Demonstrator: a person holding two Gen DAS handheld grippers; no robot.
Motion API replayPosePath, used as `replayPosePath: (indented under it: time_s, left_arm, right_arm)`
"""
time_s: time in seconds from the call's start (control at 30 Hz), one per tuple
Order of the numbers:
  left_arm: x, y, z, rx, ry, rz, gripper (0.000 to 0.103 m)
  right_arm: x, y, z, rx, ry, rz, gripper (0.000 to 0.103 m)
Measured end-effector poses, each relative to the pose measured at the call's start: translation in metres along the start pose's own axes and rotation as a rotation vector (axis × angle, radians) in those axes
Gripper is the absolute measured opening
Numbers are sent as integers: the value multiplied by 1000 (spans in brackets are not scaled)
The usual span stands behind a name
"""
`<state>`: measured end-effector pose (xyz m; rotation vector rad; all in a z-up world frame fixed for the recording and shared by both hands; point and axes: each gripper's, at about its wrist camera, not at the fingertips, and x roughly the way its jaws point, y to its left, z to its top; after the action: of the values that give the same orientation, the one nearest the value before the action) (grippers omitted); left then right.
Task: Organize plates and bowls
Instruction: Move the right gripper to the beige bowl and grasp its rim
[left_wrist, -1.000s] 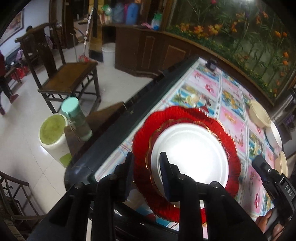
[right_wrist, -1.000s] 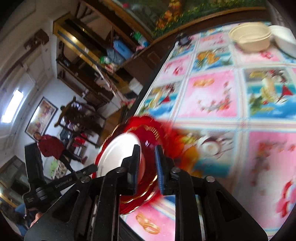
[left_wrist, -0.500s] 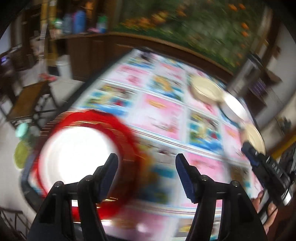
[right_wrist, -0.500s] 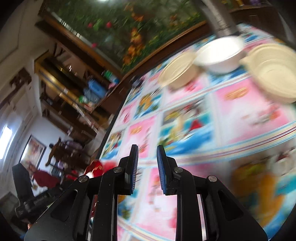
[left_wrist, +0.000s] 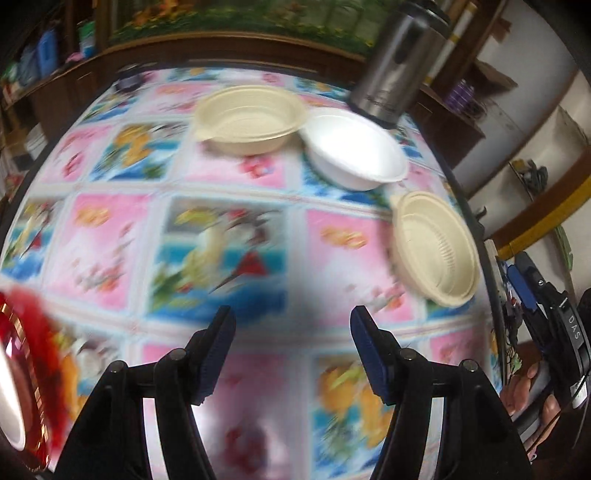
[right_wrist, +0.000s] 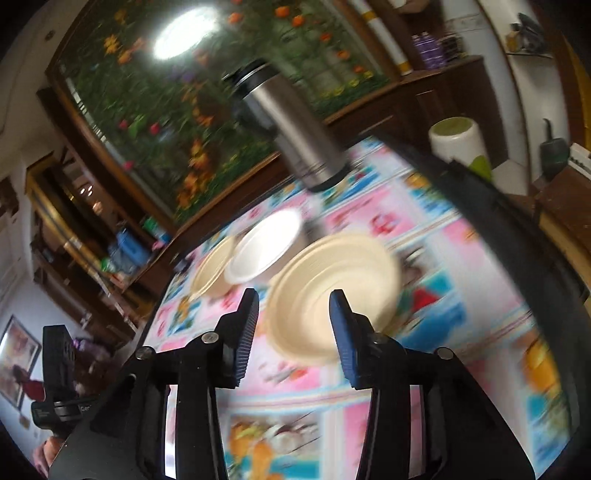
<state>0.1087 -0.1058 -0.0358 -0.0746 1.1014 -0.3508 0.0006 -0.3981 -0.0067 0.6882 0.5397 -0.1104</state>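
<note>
In the left wrist view a cream bowl (left_wrist: 248, 119), a white bowl (left_wrist: 355, 148) and a second cream bowl (left_wrist: 436, 248) stand on the patterned table. A red plate stack with a white plate (left_wrist: 18, 373) shows at the left edge. My left gripper (left_wrist: 291, 336) is open and empty above the cloth. In the right wrist view my right gripper (right_wrist: 293, 314) is open, its fingers either side of the near cream bowl (right_wrist: 332, 288), above it. The white bowl (right_wrist: 266, 249) and the far cream bowl (right_wrist: 212, 269) lie behind.
A steel flask (left_wrist: 397, 59) stands at the table's far edge behind the white bowl; it also shows in the right wrist view (right_wrist: 291, 129). The dark table edge (right_wrist: 498, 206) runs on the right. A white and green bin (right_wrist: 461, 147) stands beyond it.
Both grippers have left the red plate stack and swung right toward the bowls. The left gripper has opened wide. The right gripper, narrow before, has opened over the near cream bowl.
</note>
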Motion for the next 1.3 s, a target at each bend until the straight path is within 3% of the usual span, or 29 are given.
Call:
replayPosePath:
  time_s: [0.2, 0.37, 0.7, 0.93, 1.0, 1.07, 1.17, 1.3]
  left_arm:
    - [38, -38, 38, -13, 35, -23, 65]
    - [66, -47, 55, -77, 57, -56, 65]
    - [93, -78, 55, -93, 123, -158, 65]
    - [97, -85, 49, -69, 103, -132, 63]
    - [97, -84, 50, -69, 94, -128, 58]
    - [96, -83, 49, -73, 87, -134, 40]
    - [96, -84, 48, -66, 84, -148, 28]
    - [98, -86, 45, -57, 80, -144, 20]
  right_arm:
    - [26, -36, 25, 58, 50, -24, 39]
    - [39, -54, 21, 154, 108, -6, 39]
    - [55, -65, 14, 253, 187, 13, 39]
    - [60, -67, 12, 273, 206, 21, 39]
    - [62, -67, 11, 279, 216, 26, 39]
    - [66, -68, 10, 291, 230, 36, 39]
    - [70, -70, 8, 300, 243, 33, 39]
    - [68, -70, 9, 291, 220, 25, 37]
